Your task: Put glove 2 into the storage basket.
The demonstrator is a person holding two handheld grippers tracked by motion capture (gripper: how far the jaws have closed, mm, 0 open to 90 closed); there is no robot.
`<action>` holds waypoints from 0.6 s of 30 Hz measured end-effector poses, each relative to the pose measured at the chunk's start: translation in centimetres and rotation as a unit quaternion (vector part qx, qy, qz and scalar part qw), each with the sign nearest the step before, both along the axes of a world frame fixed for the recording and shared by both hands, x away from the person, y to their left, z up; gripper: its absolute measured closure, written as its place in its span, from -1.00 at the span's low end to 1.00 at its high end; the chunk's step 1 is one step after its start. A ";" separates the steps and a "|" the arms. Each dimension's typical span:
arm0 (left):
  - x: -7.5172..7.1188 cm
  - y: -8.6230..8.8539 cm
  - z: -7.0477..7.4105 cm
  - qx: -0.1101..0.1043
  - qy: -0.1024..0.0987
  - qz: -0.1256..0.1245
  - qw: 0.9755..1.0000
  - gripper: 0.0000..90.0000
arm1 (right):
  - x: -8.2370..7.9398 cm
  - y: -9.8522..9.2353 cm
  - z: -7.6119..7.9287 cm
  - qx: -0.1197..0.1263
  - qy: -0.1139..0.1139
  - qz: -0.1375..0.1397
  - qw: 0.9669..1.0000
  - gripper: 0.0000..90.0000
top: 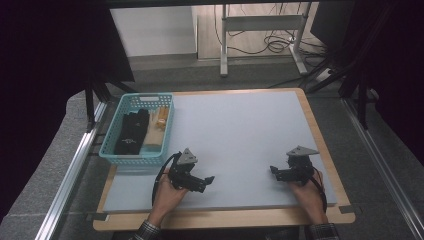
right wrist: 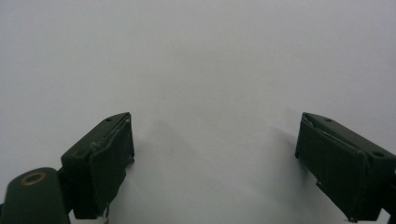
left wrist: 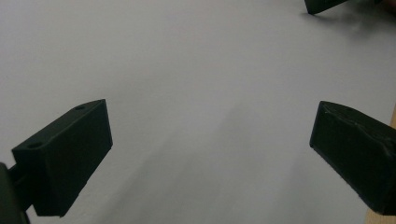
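Basket [top: 138,131]: turquoise, slatted, at the table's [top: 240,140] far-left corner, just beyond the left gripper; likely the stock to be worked from. Table: grey mat on a wooden board, bare across the middle. Black folded item [top: 131,131]: lies in the basket's left half, make unclear. Pale items [top: 159,125]: in its right half, too small to identify. Left gripper [top: 209,180]: jaws wide, holding nothing, resting low near the front edge, apparently at ready. Right gripper [top: 273,170]: likewise wide, unladen, well apart from the basket.
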State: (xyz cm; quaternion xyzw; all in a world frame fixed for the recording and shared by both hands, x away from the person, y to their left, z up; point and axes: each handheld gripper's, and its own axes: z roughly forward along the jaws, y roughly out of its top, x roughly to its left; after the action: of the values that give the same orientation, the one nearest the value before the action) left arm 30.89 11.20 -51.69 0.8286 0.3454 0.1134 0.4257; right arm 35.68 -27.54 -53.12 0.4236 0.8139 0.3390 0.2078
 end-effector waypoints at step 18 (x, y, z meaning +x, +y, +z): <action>-0.1 0.3 -1.9 0.016 0.013 0.004 1.000 -1.00 | 0.0 0.0 0.0 0.000 0.000 0.000 1.000 -0.75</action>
State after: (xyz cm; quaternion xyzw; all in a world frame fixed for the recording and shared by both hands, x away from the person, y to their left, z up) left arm 30.81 11.53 -53.55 0.8353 0.3526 0.1100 0.4072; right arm 35.68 -27.54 -53.12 0.4232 0.8141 0.3389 0.2081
